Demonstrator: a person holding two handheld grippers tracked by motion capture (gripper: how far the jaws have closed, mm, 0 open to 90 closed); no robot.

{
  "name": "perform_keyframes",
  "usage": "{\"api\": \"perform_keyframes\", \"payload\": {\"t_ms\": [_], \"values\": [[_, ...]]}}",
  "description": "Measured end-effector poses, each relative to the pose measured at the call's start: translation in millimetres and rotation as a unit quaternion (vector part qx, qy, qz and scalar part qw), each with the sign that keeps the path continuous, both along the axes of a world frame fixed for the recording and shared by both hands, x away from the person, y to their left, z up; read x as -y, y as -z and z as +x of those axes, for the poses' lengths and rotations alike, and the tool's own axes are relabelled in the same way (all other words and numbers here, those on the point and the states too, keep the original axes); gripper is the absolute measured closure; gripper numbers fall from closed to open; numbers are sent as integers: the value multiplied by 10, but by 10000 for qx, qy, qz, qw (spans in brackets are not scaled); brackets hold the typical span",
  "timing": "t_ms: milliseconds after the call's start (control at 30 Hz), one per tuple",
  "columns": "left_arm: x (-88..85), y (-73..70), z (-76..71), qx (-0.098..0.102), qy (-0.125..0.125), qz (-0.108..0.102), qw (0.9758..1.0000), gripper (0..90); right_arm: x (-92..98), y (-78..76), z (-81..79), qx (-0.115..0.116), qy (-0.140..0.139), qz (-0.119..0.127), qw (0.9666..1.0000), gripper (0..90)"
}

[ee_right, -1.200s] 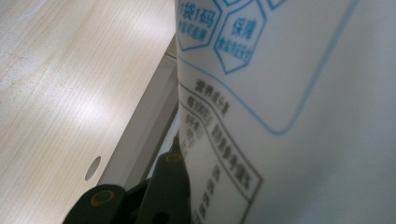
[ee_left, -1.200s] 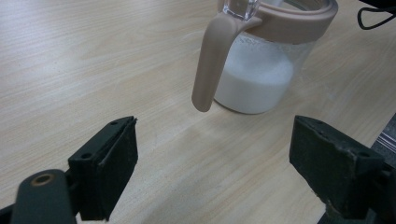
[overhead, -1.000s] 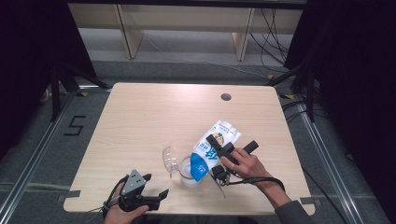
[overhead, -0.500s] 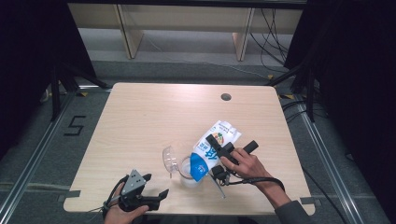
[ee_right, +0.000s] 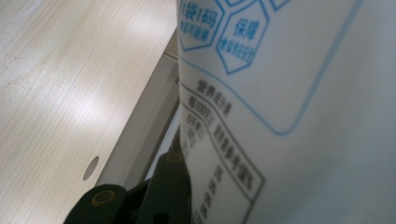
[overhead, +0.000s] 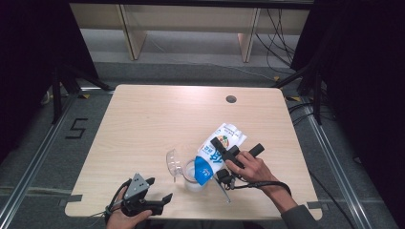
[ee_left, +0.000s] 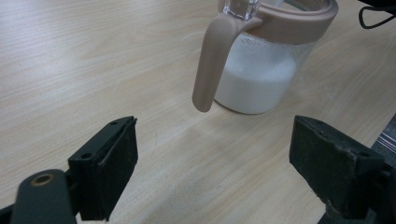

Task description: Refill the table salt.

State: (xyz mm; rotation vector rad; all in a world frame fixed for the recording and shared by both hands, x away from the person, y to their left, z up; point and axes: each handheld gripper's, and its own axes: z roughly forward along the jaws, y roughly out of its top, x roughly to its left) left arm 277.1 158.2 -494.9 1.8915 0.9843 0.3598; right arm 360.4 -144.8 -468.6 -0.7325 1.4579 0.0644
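Milk pouch [overhead: 216,151], white and blue with printed labels, was tipped over a clear jug [overhead: 192,170] near the front of the wooden table [overhead: 157,119], its blue end down at the jug's mouth.

Nearest the person, the left gripper [overhead: 152,198] rested low at the table's front left edge in the left hand [overhead: 125,218], its jaws spread wide with nothing between them. In the left gripper view those jaws [ee_left: 212,172] framed the jug [ee_left: 261,60] a little way ahead: a clear vessel with a beige rim and handle [ee_left: 215,56], holding white liquid in its lower part.

Just beyond and to the right, the right gripper [overhead: 224,150], held by the right hand [overhead: 250,167], was clamped on the pouch's sides. The right gripper view showed the pouch's printed face [ee_right: 289,107] pressed close against one black jaw. The jug's hinged lid [overhead: 173,161] stood open to the left.

Farther back, a small round hole [overhead: 231,99] sat in the tabletop near its rear edge.
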Motion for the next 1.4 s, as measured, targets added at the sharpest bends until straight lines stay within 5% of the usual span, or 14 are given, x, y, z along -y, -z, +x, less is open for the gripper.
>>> {"api": "perform_keyframes", "payload": {"t_ms": [1400], "values": [[3, 1, -4, 9, -22, 15, 10000, 150, -6, 13, -7, -101, -27, 67, 9999, 785]]}}
